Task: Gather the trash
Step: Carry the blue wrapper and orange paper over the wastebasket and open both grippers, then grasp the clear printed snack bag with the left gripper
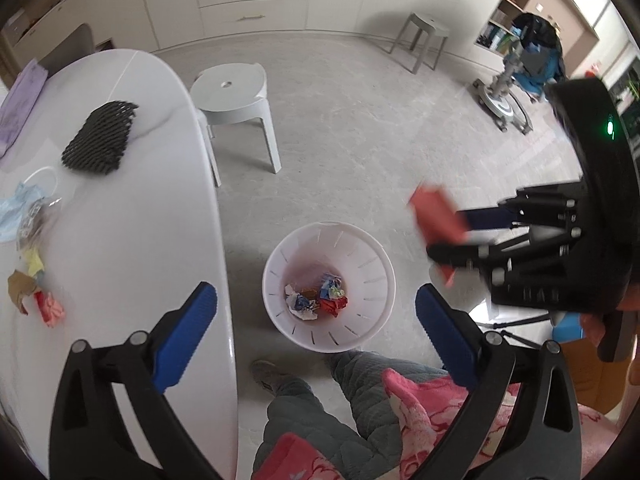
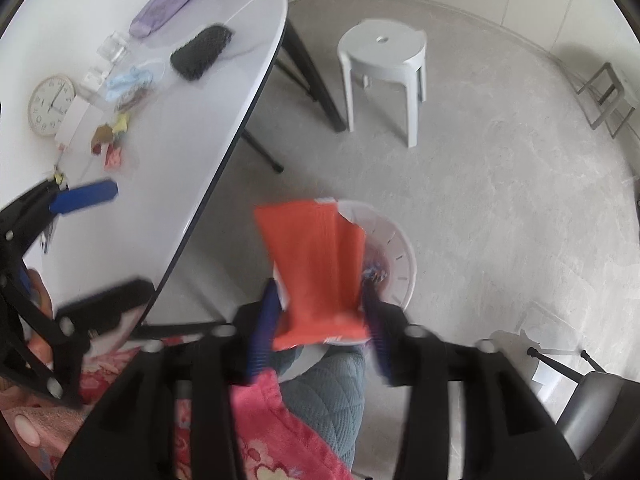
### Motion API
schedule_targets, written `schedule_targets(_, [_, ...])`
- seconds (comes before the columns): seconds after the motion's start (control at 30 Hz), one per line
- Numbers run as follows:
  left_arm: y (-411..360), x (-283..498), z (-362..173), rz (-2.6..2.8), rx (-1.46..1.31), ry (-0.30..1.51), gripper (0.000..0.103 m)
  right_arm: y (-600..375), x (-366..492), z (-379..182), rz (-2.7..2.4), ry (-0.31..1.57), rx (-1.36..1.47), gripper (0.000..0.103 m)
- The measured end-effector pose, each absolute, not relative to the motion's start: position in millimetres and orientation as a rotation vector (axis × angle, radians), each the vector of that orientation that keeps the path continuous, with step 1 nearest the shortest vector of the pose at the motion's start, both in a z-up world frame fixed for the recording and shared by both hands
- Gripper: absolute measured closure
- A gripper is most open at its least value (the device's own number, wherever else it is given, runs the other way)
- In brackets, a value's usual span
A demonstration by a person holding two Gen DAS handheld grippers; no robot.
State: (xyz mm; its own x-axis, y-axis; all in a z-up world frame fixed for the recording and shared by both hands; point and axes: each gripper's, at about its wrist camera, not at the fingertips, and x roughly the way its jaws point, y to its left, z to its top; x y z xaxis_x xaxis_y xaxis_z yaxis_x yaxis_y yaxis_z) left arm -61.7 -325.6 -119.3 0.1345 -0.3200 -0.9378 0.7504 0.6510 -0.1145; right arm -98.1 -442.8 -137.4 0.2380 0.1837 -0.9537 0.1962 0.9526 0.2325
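Observation:
A white slotted trash bin (image 1: 329, 284) stands on the floor beside the white table (image 1: 132, 208), with several crumpled wrappers in its bottom. My right gripper (image 2: 320, 308) is shut on a red-orange wrapper (image 2: 320, 272) and holds it above the bin (image 2: 400, 268); it also shows at the right of the left wrist view (image 1: 438, 226). My left gripper (image 1: 316, 312) is open and empty above the bin, at the table's edge. More scraps lie on the table: brown, yellow and red wrappers (image 1: 36, 292), a blue mask (image 1: 16, 208).
A black foam net (image 1: 100, 136), a purple pouch (image 2: 166, 2), a clock (image 2: 51, 105) and a glass (image 2: 114, 48) lie on the table. A white stool (image 1: 234, 100) stands past the bin. The person's legs (image 1: 320, 400) are just below the bin.

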Motion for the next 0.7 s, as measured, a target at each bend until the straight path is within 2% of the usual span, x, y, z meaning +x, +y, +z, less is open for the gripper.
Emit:
schedule_targets(0.07, [-321, -58, -118, -0.798, 0.419, 1.205, 0.008, -440, -98, -139, -0.034, 1.347, 0.312, 0.007])
schedule_targets(0.2, [-316, -56, -114, -0.765, 0.400, 1.199, 0.008, -440, -96, -137, -0.081, 1.330, 0.277, 0.003])
schedule_targets(0.7, [-291, -36, -95, -0.579, 0.293, 1.149, 0.008, -450, -64, -113, -0.051, 1.258, 0.230, 0.003])
